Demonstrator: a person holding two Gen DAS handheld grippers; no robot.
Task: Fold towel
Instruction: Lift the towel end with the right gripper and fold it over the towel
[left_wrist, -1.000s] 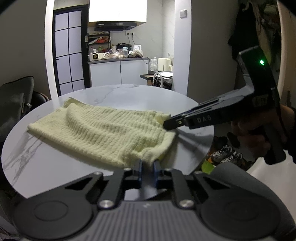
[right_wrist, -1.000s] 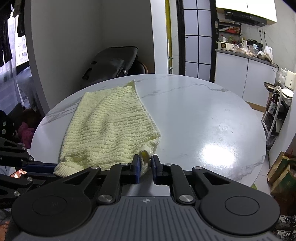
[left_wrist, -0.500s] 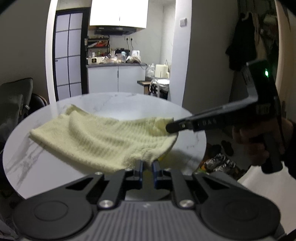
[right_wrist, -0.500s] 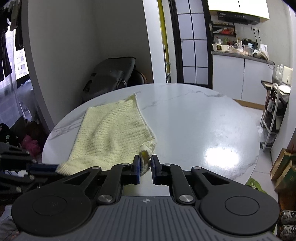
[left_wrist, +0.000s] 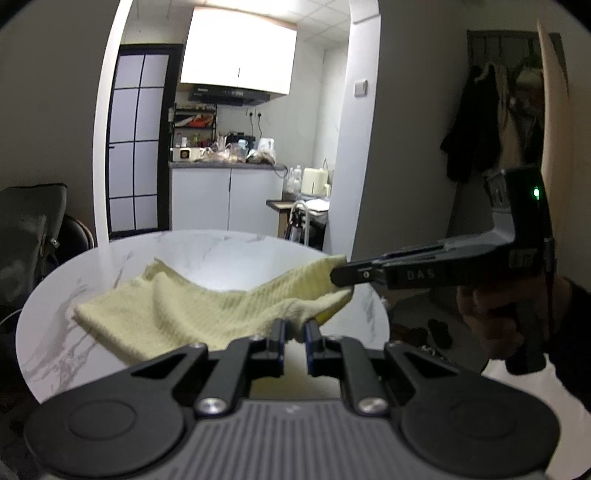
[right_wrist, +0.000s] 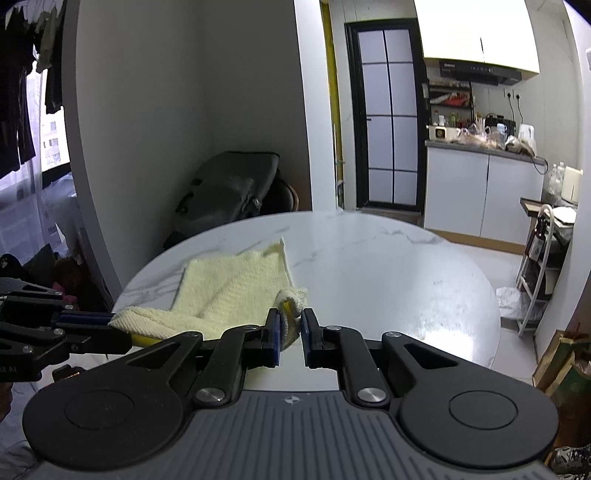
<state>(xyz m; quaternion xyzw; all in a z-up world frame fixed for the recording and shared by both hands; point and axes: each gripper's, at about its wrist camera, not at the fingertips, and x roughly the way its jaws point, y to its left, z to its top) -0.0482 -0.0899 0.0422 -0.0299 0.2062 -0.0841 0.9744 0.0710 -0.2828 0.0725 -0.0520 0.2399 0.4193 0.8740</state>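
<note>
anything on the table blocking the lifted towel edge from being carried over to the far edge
Nothing visible does. Both grippers, left and right, hold the near corners of the towel raised. The far half lies on the marble table, whose surface beyond it looks bare. The chair with the dark bag stands off the table.

One pale yellow towel (left_wrist: 207, 314), one round marble table (right_wrist: 388, 266), two hand-held grippers, left hand-held gripper (left_wrist: 293, 334), right hand-held gripper (right_wrist: 290, 332), one dark bag (right_wrist: 229, 192)

A round white marble table (right_wrist: 388, 266) fills the foreground. Behind it a dark bag (right_wrist: 229, 192) rests on a chair against the wall, and a black-framed glass door (right_wrist: 384, 114) stands beyond. Right of the door, white kitchen cabinets (right_wrist: 480, 192) carry a cluttered counter.
</note>
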